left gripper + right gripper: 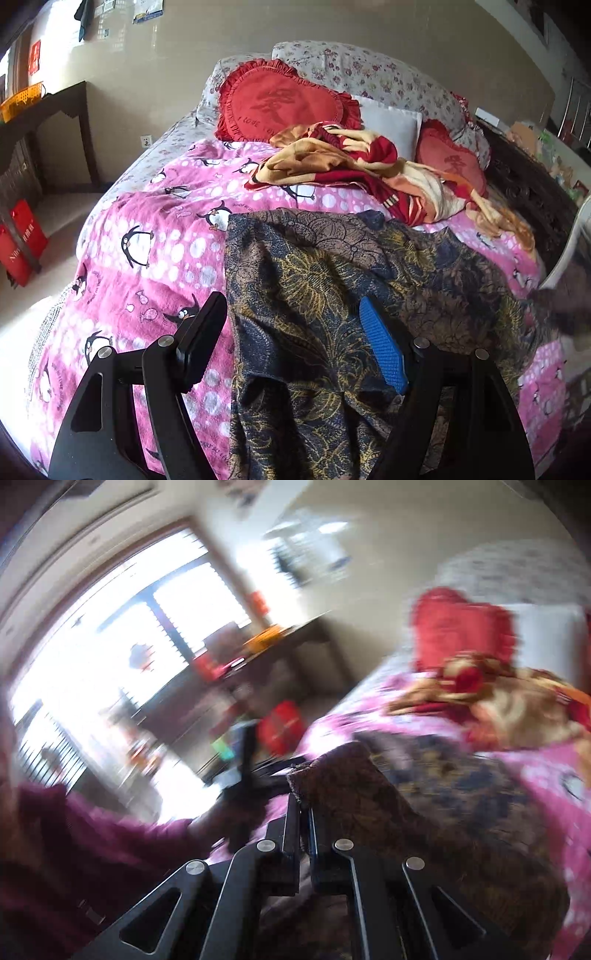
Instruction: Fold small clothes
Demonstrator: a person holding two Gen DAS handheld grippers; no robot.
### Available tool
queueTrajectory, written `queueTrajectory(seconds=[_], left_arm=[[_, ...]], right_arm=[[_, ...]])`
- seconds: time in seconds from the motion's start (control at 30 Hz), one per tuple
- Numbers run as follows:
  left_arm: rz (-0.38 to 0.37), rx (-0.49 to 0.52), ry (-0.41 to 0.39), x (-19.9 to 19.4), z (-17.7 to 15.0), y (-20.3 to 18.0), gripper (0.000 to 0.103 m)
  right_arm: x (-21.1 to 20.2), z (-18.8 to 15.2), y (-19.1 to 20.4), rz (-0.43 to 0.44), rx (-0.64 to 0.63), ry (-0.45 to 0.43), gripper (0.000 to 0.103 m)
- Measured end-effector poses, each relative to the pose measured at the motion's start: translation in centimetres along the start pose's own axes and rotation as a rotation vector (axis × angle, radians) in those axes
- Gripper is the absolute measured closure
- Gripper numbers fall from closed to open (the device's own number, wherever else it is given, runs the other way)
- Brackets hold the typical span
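A dark patterned garment [332, 288] in blue, brown and gold lies spread on the pink penguin bedspread [140, 258]. My left gripper [291, 328] is open above the garment's left part, its black finger over the bedspread and its blue-padded finger [382, 347] over the cloth, with no pad pressing. In the blurred right wrist view, my right gripper [302, 801] is shut on a raised edge of the garment [424, 812], which drapes away to the right. The left gripper [247, 760] shows there too, held by a hand in a purple sleeve [92, 834].
A crumpled red and tan blanket [369, 173] lies beyond the garment. Red heart cushions [280, 99] and floral pillows [369, 70] fill the head of the bed. A dark side table [48, 107] and red bags [22, 240] stand on the floor to the left.
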State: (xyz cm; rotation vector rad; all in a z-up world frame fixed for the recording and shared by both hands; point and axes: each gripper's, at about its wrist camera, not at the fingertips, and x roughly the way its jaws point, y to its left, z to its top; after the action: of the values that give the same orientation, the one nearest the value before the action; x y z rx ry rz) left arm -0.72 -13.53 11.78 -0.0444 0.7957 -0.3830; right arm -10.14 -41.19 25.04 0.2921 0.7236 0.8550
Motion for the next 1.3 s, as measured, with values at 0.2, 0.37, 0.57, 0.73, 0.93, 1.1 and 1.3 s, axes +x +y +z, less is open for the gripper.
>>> queueTrajectory(seconds=[0.2,0.37,0.57,0.73,0.93,1.1,1.3], left_arm=[[-0.016,0.024,0.01,-0.2,-0.6,0.7,0.028],[-0.03,0.087,0.033,0.4,-1.2,0.2,0.028],[-0.121,0.191,0.036,2.3,-1.3,-1.5,0.028],[-0.267,0.247,0.101,5.5,-1.7,-4.8,0.028],[-0.49,0.369,0.134,6.3,-1.5,-8.0,0.028],[-0.58,0.483,0.137,5.5,-0.6,-9.3,0.028],[-0.709,0.64,0.143,3.1,0.1,-9.0,0.026]], right_arm=[[11.3,0.0,-5.0,-0.001,0.053,0.315,0.1],[20.1,-1.8,-16.3,-0.355,0.244,0.469,0.1],[18.5,-2.4,-18.4,-0.361,0.305,0.32,0.1],[15.6,-2.5,-16.4,-0.249,0.325,0.181,0.1],[13.3,-1.7,-12.3,-0.126,0.231,0.14,0.1],[13.9,-2.0,-10.8,-0.066,0.205,0.176,0.1],[12.7,-2.8,-7.5,0.062,0.181,0.182,0.1]])
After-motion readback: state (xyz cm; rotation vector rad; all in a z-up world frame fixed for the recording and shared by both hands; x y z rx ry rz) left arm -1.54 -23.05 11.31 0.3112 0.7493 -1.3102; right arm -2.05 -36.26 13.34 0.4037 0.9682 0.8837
